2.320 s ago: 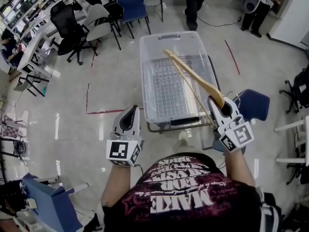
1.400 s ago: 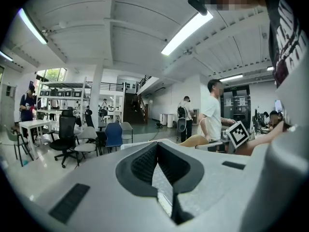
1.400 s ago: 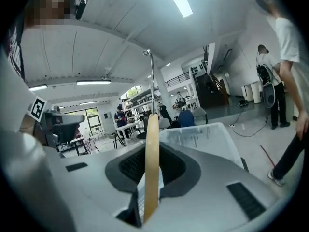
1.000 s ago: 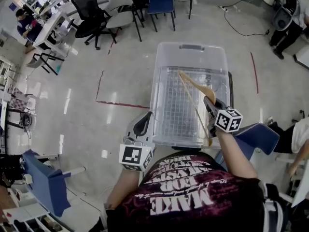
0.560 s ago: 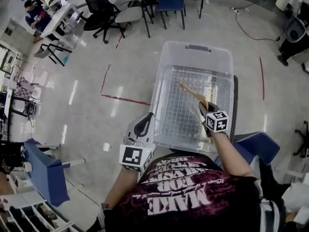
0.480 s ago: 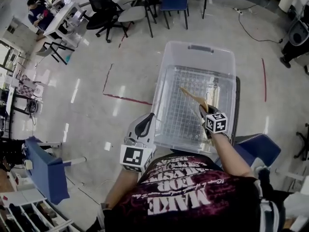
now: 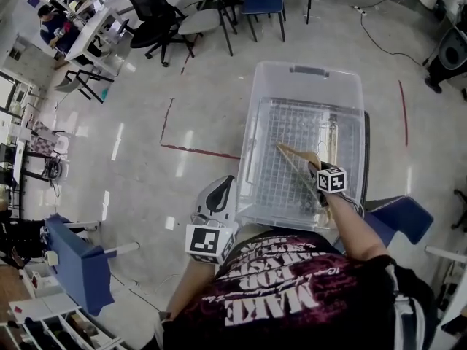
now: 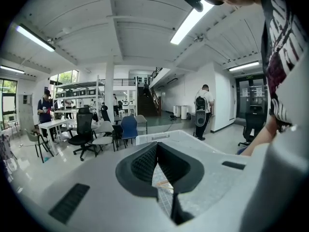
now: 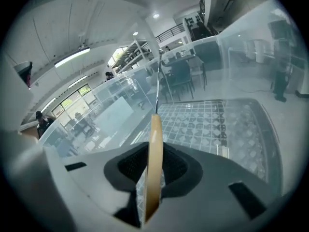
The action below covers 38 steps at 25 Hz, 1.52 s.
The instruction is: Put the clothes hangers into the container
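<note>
A clear plastic container (image 7: 306, 71) with a grid floor stands on the floor ahead of me. My right gripper (image 7: 315, 168) is down inside it near the front right corner, shut on a wooden clothes hanger (image 7: 295, 155) that slants towards the middle just above the floor. Its jaws have just been opening a little, with the hanger still between them. In the right gripper view the hanger (image 9: 154, 153) stands edge-on between the pads, its metal hook (image 9: 158, 81) pointing up. My left gripper (image 7: 228, 181) hangs shut and empty outside the container's front left corner, and the container rim (image 8: 193, 141) shows past it.
Office chairs (image 7: 197, 17) and desks stand beyond the container. A blue chair (image 7: 398, 221) is close at my right, a blue stand (image 7: 76, 265) at the lower left. Red tape (image 7: 201, 152) marks the floor left of the container. A person with a backpack (image 8: 202, 112) stands far off.
My right gripper has sunk with the hanger from above the rim down into the container. The left gripper has dropped slightly beside the front corner.
</note>
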Each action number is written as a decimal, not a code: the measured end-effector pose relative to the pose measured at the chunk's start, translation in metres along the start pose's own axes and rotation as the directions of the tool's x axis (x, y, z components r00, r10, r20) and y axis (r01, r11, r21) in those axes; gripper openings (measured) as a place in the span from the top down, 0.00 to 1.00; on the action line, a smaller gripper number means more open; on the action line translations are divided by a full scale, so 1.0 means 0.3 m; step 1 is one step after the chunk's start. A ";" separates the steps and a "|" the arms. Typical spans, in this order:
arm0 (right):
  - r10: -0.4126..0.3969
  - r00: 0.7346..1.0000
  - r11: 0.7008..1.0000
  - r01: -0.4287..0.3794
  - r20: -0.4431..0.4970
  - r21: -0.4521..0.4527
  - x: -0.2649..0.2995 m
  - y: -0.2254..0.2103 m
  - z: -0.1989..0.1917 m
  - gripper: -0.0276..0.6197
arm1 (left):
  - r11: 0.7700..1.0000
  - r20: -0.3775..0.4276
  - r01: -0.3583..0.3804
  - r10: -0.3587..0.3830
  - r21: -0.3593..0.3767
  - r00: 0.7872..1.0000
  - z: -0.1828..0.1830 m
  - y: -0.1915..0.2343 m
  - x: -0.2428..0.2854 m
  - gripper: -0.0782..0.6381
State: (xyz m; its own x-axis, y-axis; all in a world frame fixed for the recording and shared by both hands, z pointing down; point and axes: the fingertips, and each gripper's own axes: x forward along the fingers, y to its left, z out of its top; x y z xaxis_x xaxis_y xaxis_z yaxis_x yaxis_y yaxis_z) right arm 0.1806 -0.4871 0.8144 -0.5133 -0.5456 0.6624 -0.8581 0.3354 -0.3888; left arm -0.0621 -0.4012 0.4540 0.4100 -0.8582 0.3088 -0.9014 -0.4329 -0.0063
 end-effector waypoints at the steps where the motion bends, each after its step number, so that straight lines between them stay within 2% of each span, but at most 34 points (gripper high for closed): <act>1: -0.028 0.999 0.998 0.029 -0.019 0.054 0.011 -0.029 -0.017 0.81 | 1.000 0.000 0.011 -0.011 0.001 1.000 -0.005 0.017 0.002 0.88; 3: -0.087 0.992 0.979 0.102 -0.091 0.174 0.017 -0.094 -0.062 0.67 | 0.999 0.006 0.048 -0.048 0.009 0.999 0.001 0.044 0.017 0.88; 5: -0.138 0.978 0.962 0.171 -0.160 0.214 -0.005 -0.127 -0.100 0.48 | 0.995 0.017 0.094 -0.094 0.024 0.995 0.019 0.063 0.025 0.88; 8: -0.211 0.966 0.952 0.237 -0.146 0.194 -0.083 -0.129 -0.082 0.46 | 0.985 0.040 0.163 -0.166 0.059 0.985 0.054 0.078 0.038 0.88; 11: -0.286 0.956 0.926 0.295 -0.071 0.234 -0.198 -0.097 -0.019 0.41 | 0.971 0.058 0.229 -0.233 0.069 0.971 0.086 0.086 0.068 0.88; 13: -0.325 0.946 0.921 0.315 0.003 0.229 -0.283 -0.050 0.035 0.41 | 0.963 0.067 0.261 -0.265 0.065 0.962 0.099 0.080 0.075 0.88; 14: -0.322 0.945 0.926 0.302 0.056 0.225 -0.326 -0.015 0.067 0.43 | 0.959 0.070 0.275 -0.279 0.066 0.958 0.100 0.072 0.078 0.88; 16: -0.266 0.946 0.953 0.229 0.185 0.200 -0.412 0.079 0.141 0.51 | 0.951 0.074 0.305 -0.308 0.058 0.948 0.095 0.054 0.083 0.88; 18: -0.184 0.937 0.979 0.150 0.297 0.135 -0.495 0.189 0.213 0.53 | 0.944 0.079 0.328 -0.329 0.024 0.941 0.090 0.047 0.087 0.88; 19: -0.156 0.927 0.987 0.132 0.342 0.091 -0.538 0.237 0.246 0.59 | 0.943 0.083 0.333 -0.333 0.009 0.939 0.090 0.047 0.090 0.88; 21: -0.140 0.888 0.988 0.155 0.439 0.001 -0.637 0.309 0.319 0.73 | 0.943 0.092 0.334 -0.333 0.008 0.938 0.098 0.040 0.101 0.88; 22: -0.153 0.859 0.980 0.197 0.489 -0.040 -0.692 0.333 0.359 0.79 | 0.944 0.097 0.328 -0.329 0.029 0.939 0.106 0.034 0.108 0.88; 23: -0.170 0.831 0.966 0.247 0.530 -0.078 -0.741 0.354 0.395 0.90 | 0.947 0.098 0.315 -0.320 0.067 0.942 0.114 0.027 0.112 0.88; 24: -0.182 0.812 0.951 0.288 0.555 -0.110 -0.778 0.378 0.424 0.95 | 0.948 0.095 0.298 -0.308 0.111 0.947 0.121 0.022 0.112 0.88; 25: -0.186 0.805 0.940 0.312 0.564 -0.136 -0.803 0.404 0.446 0.95 | 0.947 0.090 0.284 -0.299 0.148 0.950 0.127 0.017 0.108 0.88; 27: -0.175 0.808 0.931 0.321 0.562 -0.172 -0.838 0.457 0.484 0.95 | 0.942 0.105 0.290 -0.310 0.170 0.945 0.153 -0.001 0.100 0.88; 30: -0.129 0.800 0.925 0.310 0.586 -0.220 -0.894 0.525 0.551 0.95 | 0.937 0.143 0.308 -0.332 0.167 0.932 0.201 -0.021 0.098 0.88; 38: -0.043 0.757 0.916 0.290 0.652 -0.276 -1.042 0.675 0.671 0.95 | 0.951 0.169 0.273 -0.295 0.142 0.940 0.214 0.031 0.050 0.88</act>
State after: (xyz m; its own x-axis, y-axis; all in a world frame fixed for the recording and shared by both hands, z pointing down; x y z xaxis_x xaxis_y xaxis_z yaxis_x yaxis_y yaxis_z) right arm 0.1653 -0.4032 0.3997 -0.3581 -0.9283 0.1002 -0.9325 0.3610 0.0127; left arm -0.0554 -0.4360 0.3974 0.6750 -0.7259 0.1317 -0.7260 -0.6854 -0.0566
